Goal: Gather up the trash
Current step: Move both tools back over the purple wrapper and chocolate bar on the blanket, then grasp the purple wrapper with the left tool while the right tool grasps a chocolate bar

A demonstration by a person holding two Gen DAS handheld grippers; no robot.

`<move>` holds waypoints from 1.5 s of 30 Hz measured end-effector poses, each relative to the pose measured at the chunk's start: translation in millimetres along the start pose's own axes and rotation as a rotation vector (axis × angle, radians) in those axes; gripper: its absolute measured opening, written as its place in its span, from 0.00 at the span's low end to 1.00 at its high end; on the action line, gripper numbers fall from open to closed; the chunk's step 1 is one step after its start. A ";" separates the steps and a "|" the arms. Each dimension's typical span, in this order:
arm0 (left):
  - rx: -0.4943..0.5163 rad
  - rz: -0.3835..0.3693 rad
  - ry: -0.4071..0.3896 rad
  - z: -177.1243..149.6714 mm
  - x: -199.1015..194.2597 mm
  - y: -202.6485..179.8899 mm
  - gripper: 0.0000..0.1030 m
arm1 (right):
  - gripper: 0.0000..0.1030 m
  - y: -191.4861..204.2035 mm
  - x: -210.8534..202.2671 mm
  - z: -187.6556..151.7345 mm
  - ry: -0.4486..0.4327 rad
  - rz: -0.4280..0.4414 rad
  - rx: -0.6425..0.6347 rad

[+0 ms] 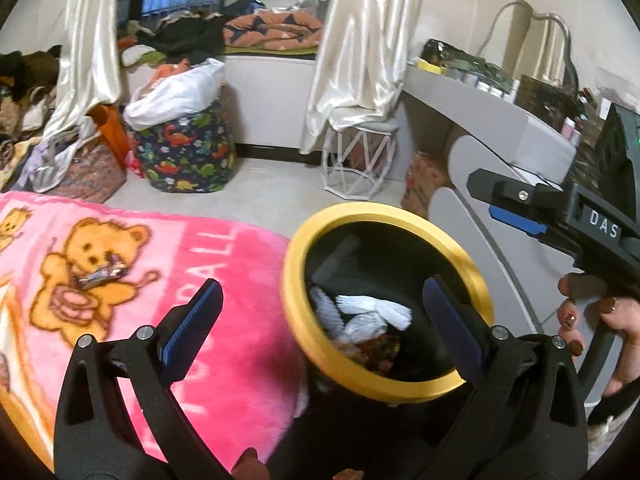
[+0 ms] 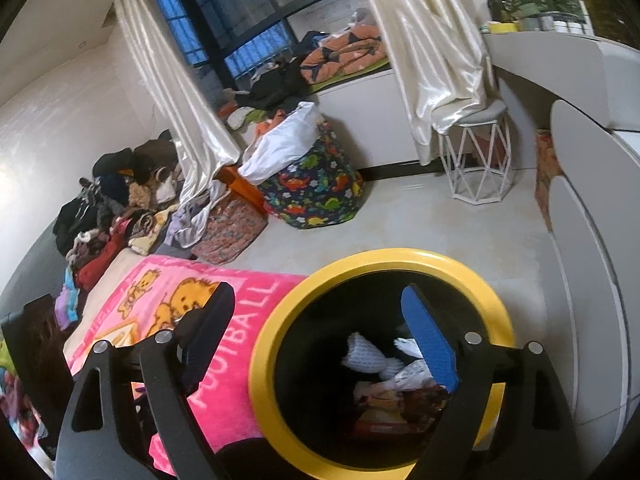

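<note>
A black bin with a yellow rim [image 1: 298, 248] [image 2: 264, 344] stands beside the bed. Inside lie crumpled white tissues [image 1: 368, 316] [image 2: 366, 354] and colourful wrappers [image 1: 380, 350] [image 2: 400, 404]. My left gripper [image 1: 324, 300] hangs open over the bin's left rim with nothing between its fingers. My right gripper [image 2: 320, 300] is also open and empty, its blue right finger [image 2: 432, 340] above the bin's mouth. A small shiny wrapper [image 1: 102, 274] lies on the pink bear blanket [image 1: 160, 320] [image 2: 224, 320], left of the bin. A hand [image 1: 616, 320] grips the right gripper's handle at the right edge.
A dinosaur-print bag [image 1: 188, 152] [image 2: 316, 188], a patterned bag [image 2: 232, 228] and a white wire stool [image 1: 360, 160] [image 2: 476, 160] stand on the pale floor beyond the bin. A grey dresser [image 1: 500, 120] [image 2: 580, 220] runs along the right. Clothes [image 2: 104, 208] are piled at the left.
</note>
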State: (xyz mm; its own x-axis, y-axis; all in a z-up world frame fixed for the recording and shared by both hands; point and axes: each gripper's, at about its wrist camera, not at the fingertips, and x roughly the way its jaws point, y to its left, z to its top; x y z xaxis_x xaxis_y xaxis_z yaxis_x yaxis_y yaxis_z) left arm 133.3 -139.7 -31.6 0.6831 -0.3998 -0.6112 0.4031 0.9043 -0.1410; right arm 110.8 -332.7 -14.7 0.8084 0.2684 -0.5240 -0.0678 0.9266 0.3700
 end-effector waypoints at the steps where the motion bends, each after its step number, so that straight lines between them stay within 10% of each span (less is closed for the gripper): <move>1: -0.006 0.014 -0.004 -1.0 -3.1 6.4 0.89 | 0.80 4.1 2.4 -0.3 0.005 0.008 -0.009; 22: -0.176 0.209 0.016 -51.8 -54.6 139.1 0.89 | 0.77 149.1 117.9 -14.6 0.217 0.201 -0.269; 34: -0.262 0.192 0.094 -95.7 -57.0 185.7 0.89 | 0.62 215.4 211.9 -39.4 0.309 0.215 -0.338; 45: -0.265 0.155 0.178 -124.2 -35.2 191.7 0.65 | 0.58 232.4 291.1 -56.7 0.401 0.159 -0.287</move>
State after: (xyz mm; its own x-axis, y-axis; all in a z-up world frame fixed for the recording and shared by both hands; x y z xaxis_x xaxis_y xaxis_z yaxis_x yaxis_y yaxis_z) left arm 110.8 66.3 -133.8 0.5976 -0.2439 -0.7638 0.1152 0.9688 -0.2193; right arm 297.2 -24.2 -124.8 0.4914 0.4394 -0.7520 -0.3747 0.8861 0.2729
